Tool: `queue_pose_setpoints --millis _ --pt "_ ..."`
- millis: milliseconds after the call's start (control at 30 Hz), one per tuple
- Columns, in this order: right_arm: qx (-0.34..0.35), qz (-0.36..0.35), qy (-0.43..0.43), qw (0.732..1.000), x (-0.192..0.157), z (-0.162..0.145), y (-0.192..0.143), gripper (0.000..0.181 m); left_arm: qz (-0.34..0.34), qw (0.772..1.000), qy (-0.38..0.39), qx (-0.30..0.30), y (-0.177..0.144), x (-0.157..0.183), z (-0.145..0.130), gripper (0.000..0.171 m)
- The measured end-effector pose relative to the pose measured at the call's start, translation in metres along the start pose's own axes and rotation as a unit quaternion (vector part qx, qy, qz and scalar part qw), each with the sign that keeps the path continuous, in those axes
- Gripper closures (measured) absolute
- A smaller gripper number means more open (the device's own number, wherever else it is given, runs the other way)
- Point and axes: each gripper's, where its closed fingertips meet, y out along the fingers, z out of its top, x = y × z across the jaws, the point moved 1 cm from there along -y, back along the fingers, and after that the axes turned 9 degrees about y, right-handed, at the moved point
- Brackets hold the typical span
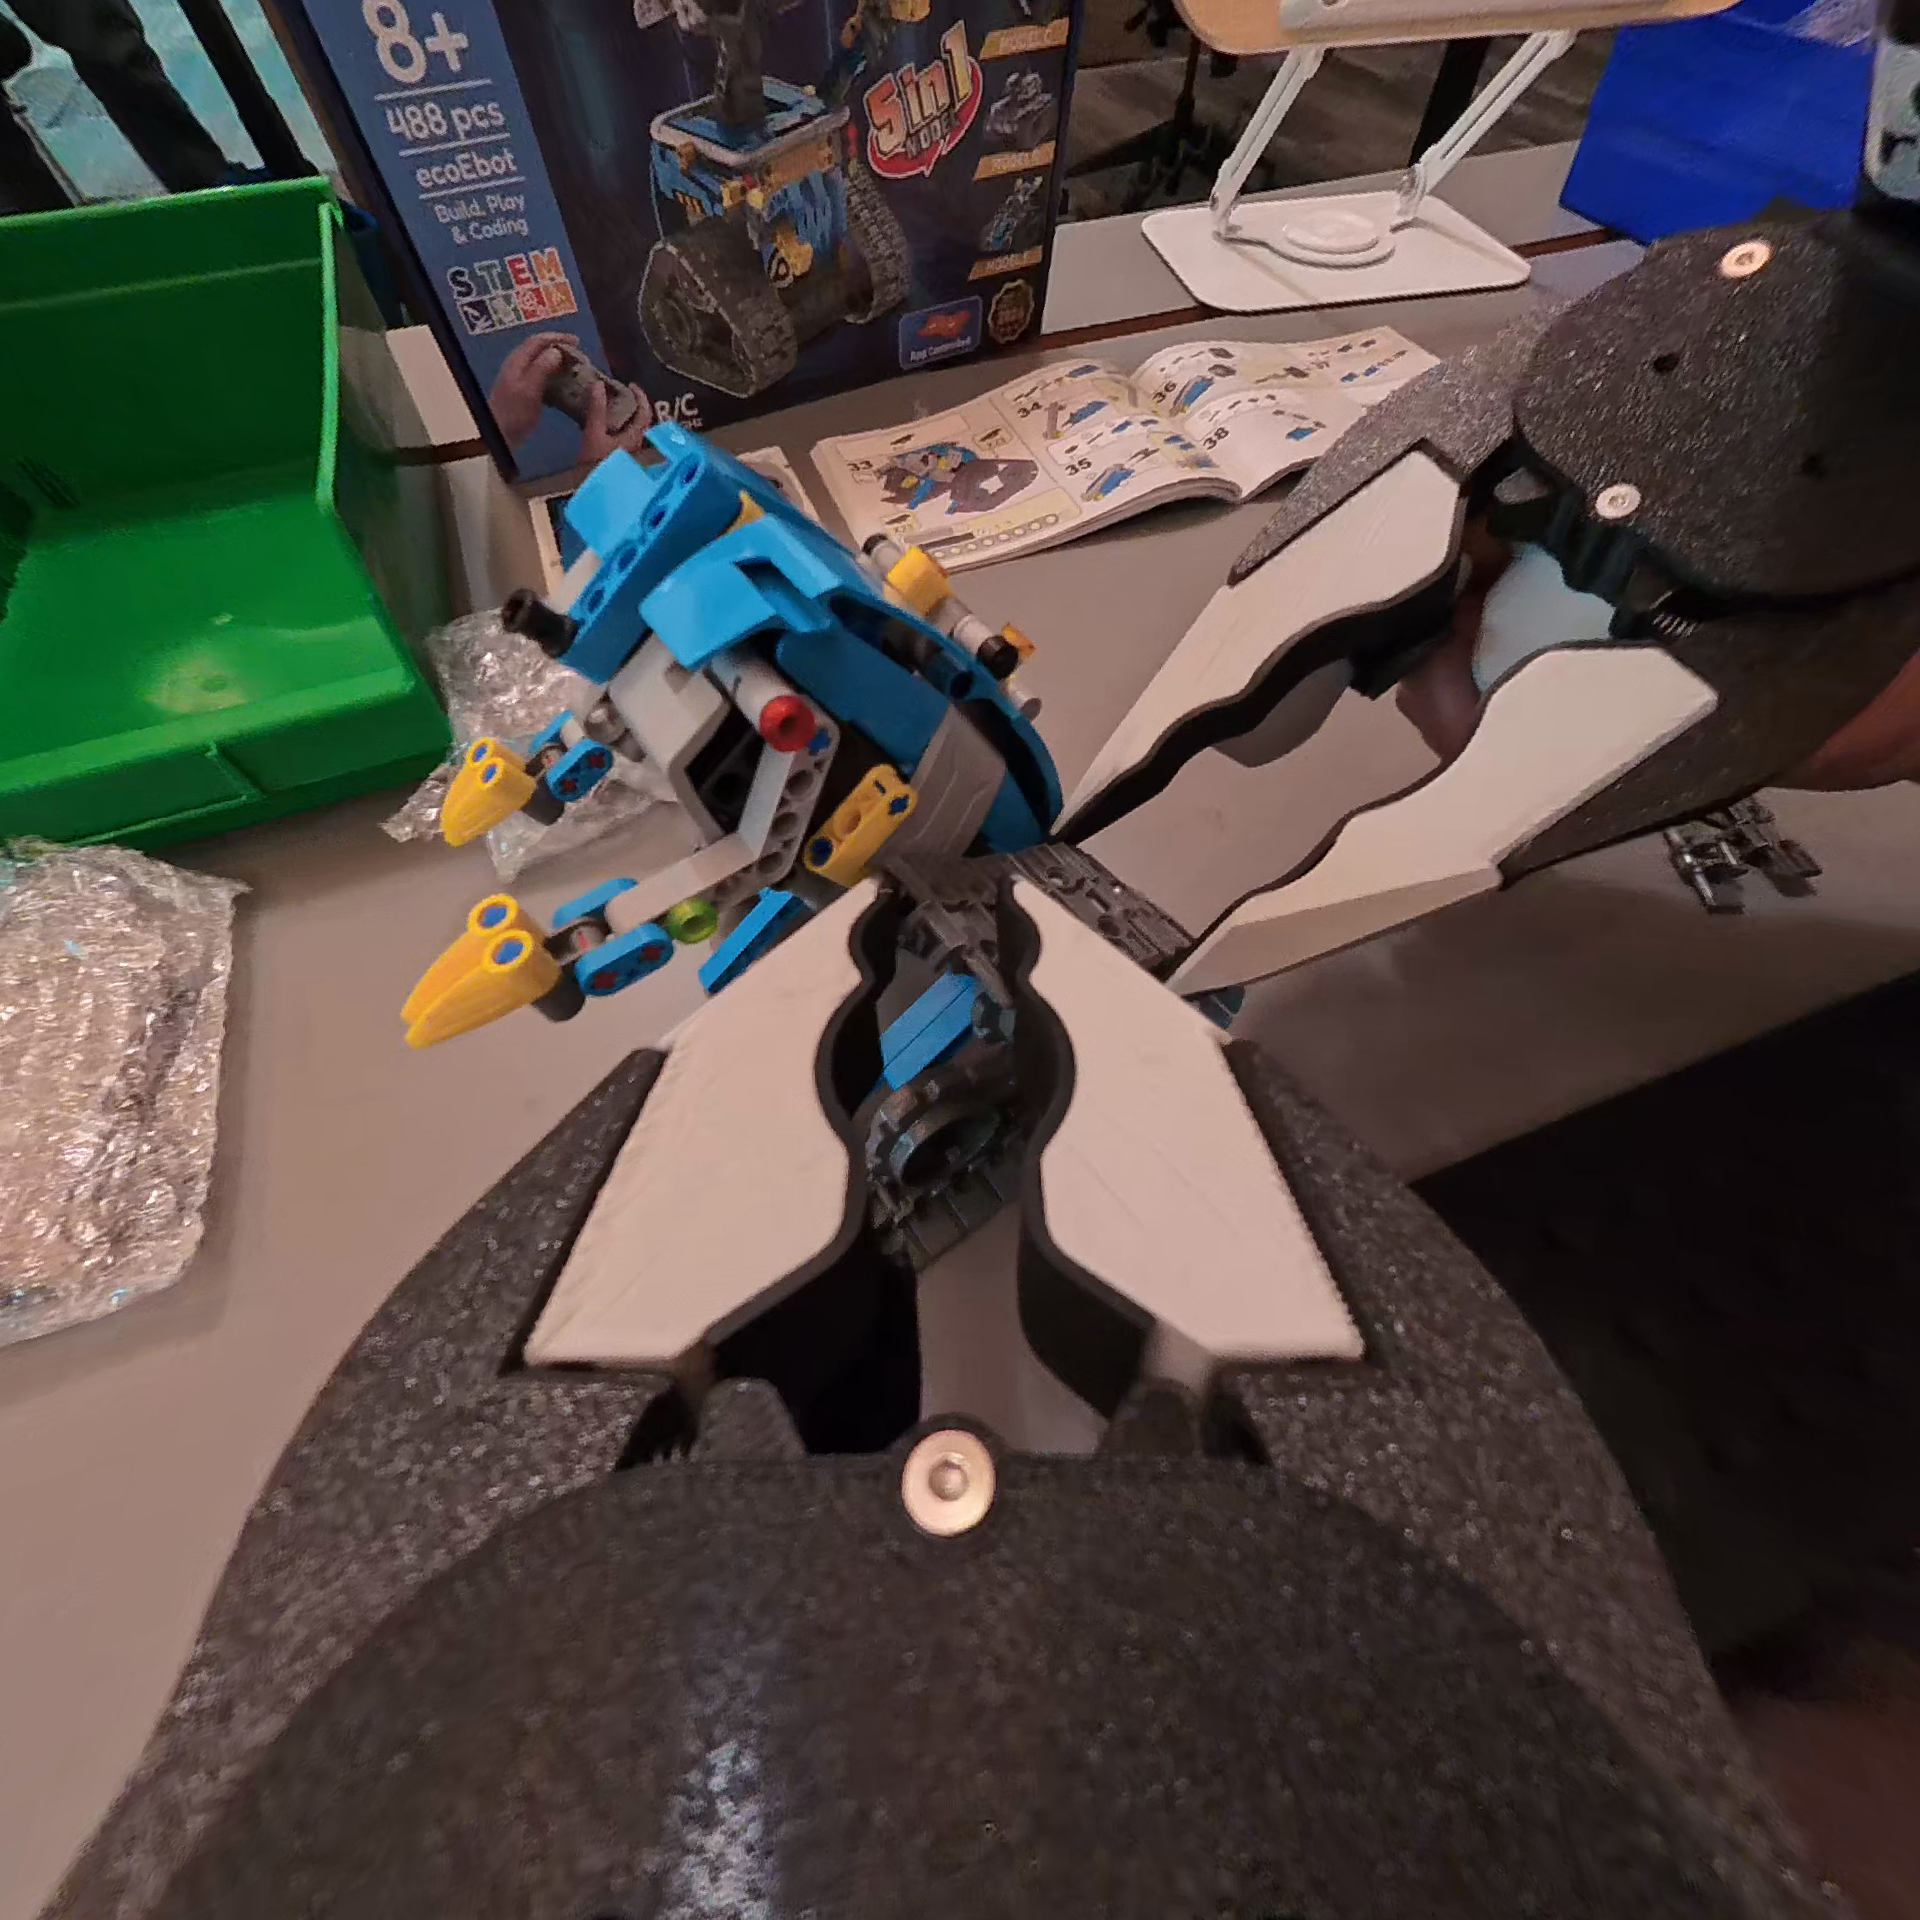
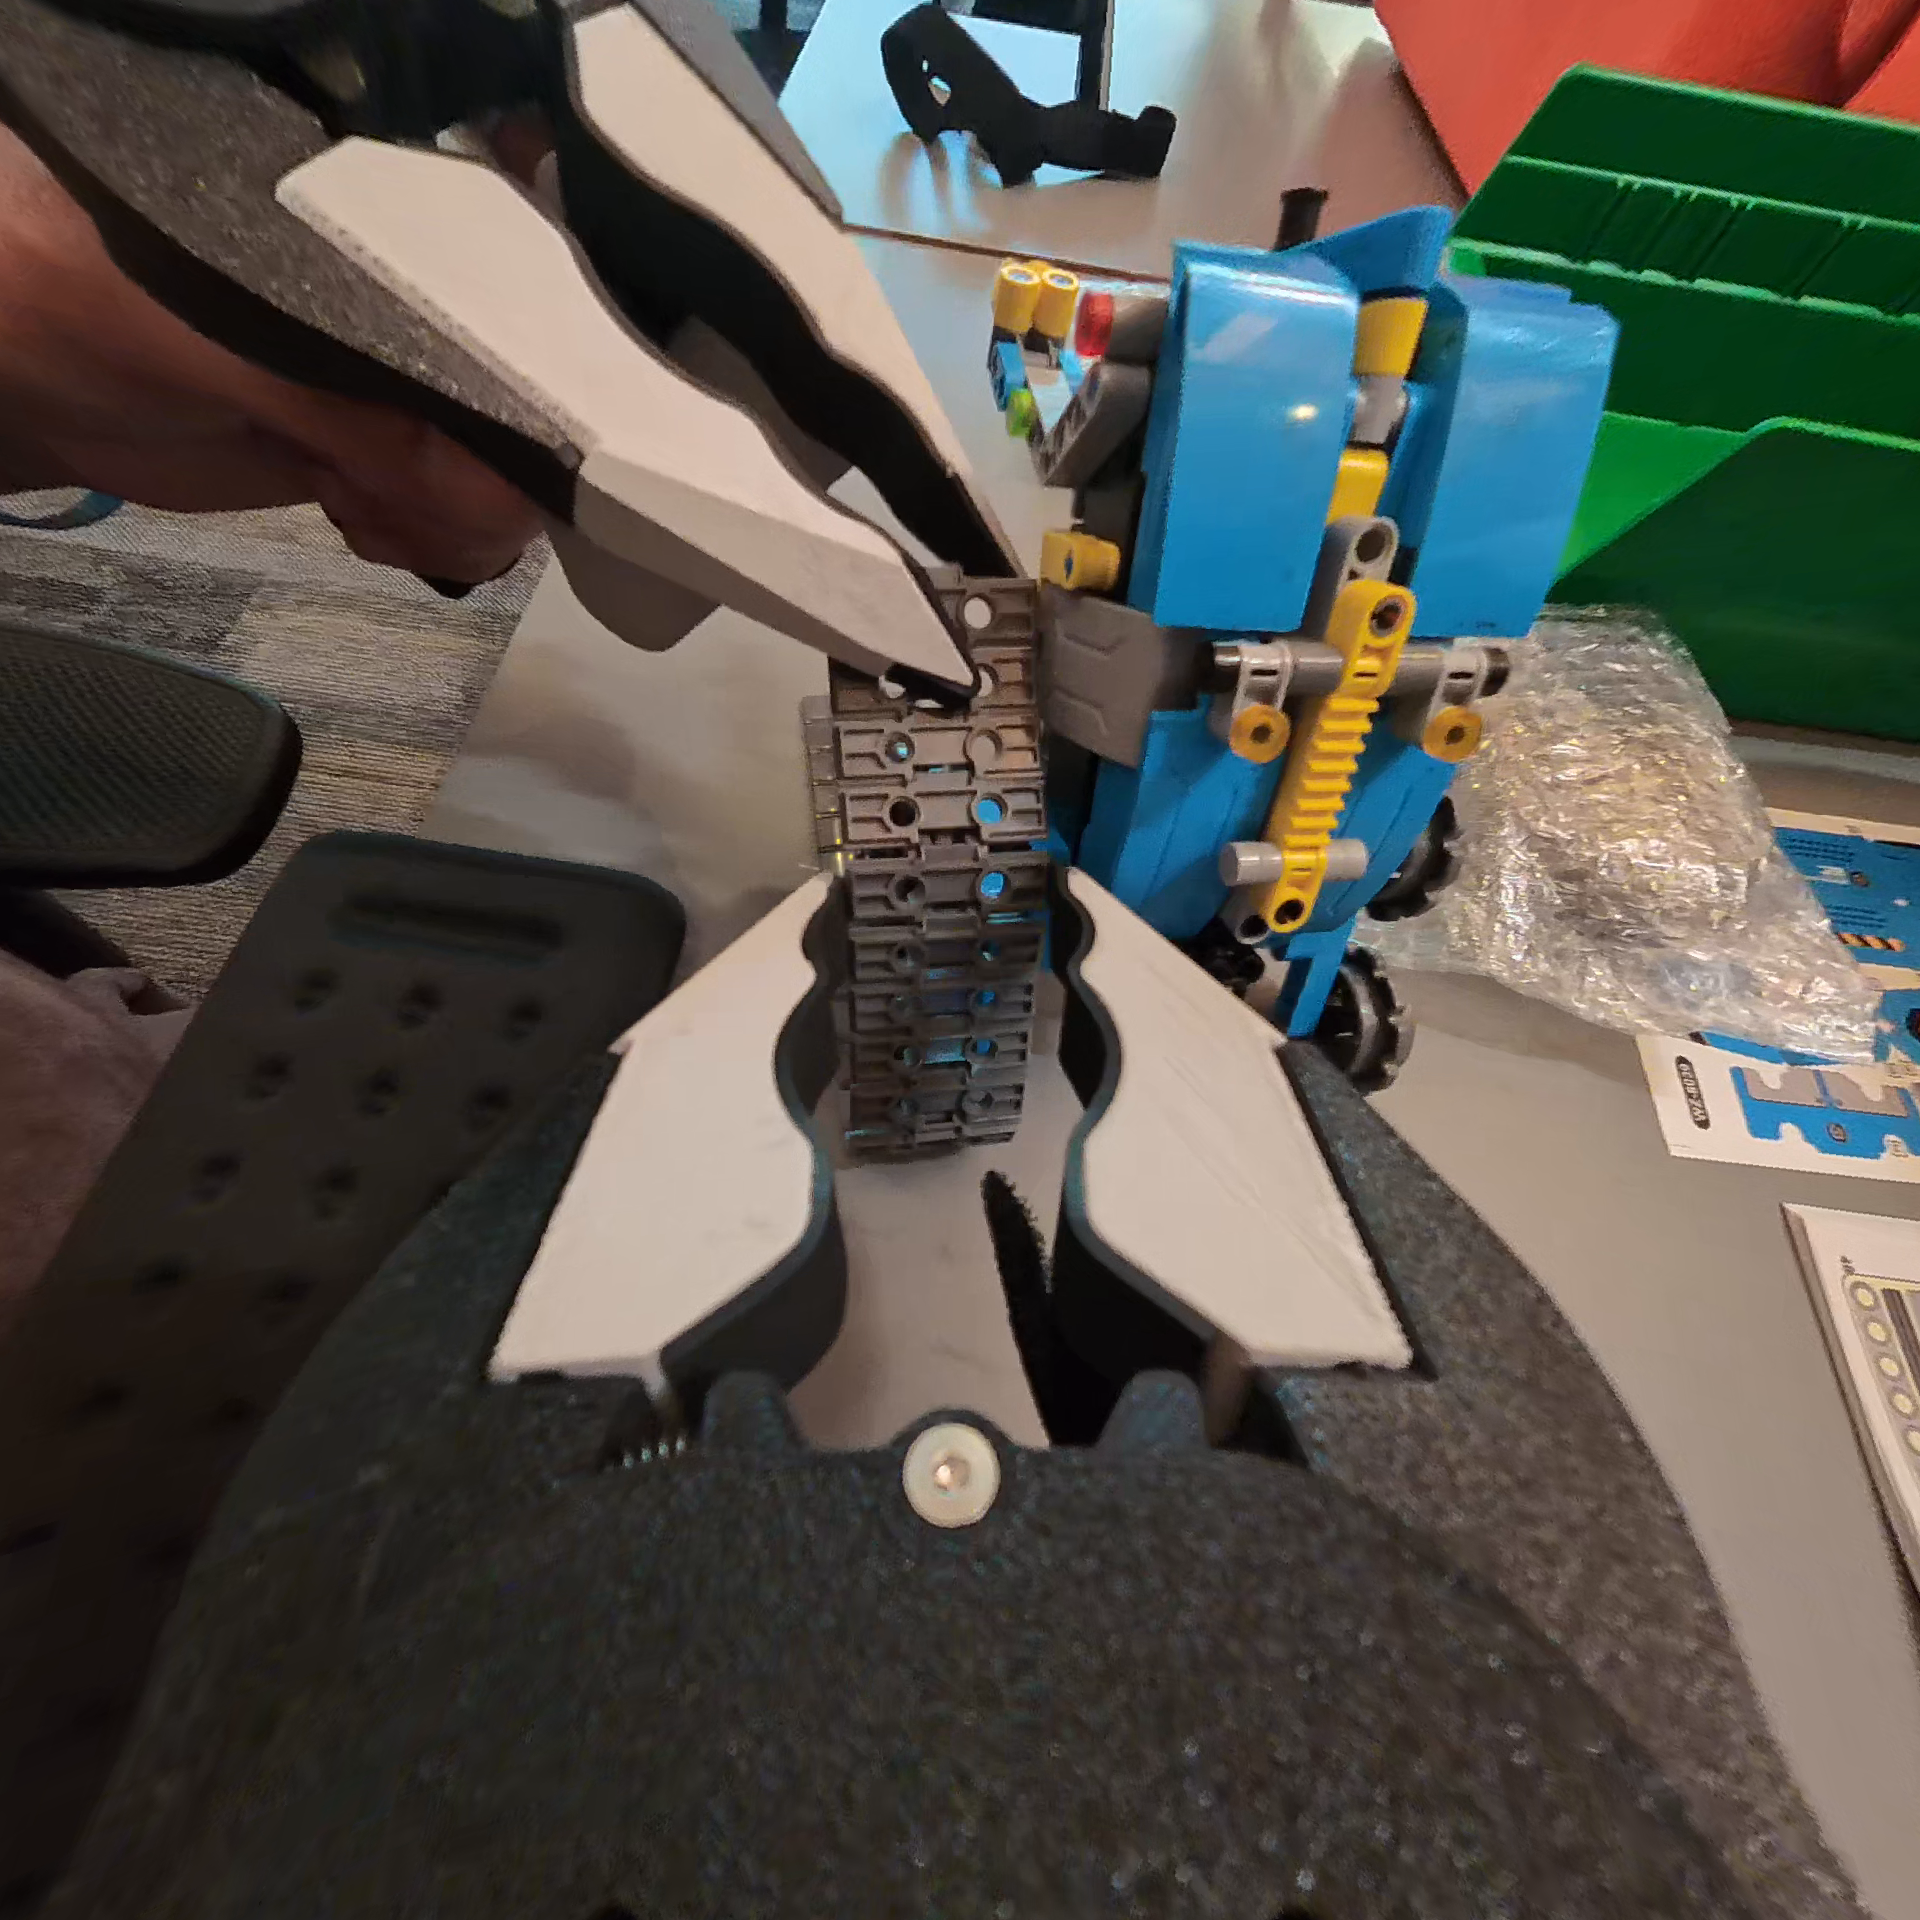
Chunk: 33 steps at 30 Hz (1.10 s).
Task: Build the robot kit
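A blue toy robot model (image 1: 831, 644) with yellow claws (image 1: 478, 977) and a grey tread track (image 2: 935, 810) is tilted above the grey table (image 1: 312, 1195). My left gripper (image 1: 951, 904) is shut on the model's lower part, at the track and its dark gear wheel (image 1: 935, 1153). In the right wrist view it (image 2: 982, 634) pinches the track's top end. My right gripper (image 2: 945, 883) is closed on the sides of the grey track. In the left wrist view it (image 1: 1117, 904) comes in from the right, with the track (image 1: 1122, 914) between its fingers. The model's back (image 2: 1247, 468) faces the right wrist view.
A green bin (image 1: 156, 520) stands at the left, a toy box (image 1: 727, 208) and an open instruction booklet (image 1: 1122, 436) behind the model. Bubble-wrap bags (image 1: 94, 1070) lie on the left. A white stand (image 1: 1340, 249) is at the back, a loose track piece (image 1: 1735, 862) at the right, a chair (image 2: 364, 1091) by the table edge. The grippers' ends are close to 4 cm from one another.
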Motion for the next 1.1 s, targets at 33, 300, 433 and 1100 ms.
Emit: queue_pose_setpoints --millis 33,300,433,1100 --pt "-0.001 0.005 0.004 1.0 0.0 0.0 0.001 0.143 0.002 1.0 -0.003 -0.003 0.0 -0.001 -0.002 0.152" --pt "-0.012 0.019 0.004 1.0 -0.004 -0.005 0.003 0.136 0.014 0.998 -0.03 -0.045 -0.006 -0.012 -0.037 0.149" --pt "0.017 -0.003 -0.007 1.0 -0.002 0.008 -0.01 0.136 0.046 0.995 -0.023 -0.081 -0.018 -0.029 -0.064 0.149" --pt "-0.095 -0.029 -0.133 0.986 -0.025 0.02 0.017 0.136 -0.057 0.983 -0.152 -0.08 -0.019 -0.022 -0.11 0.13"
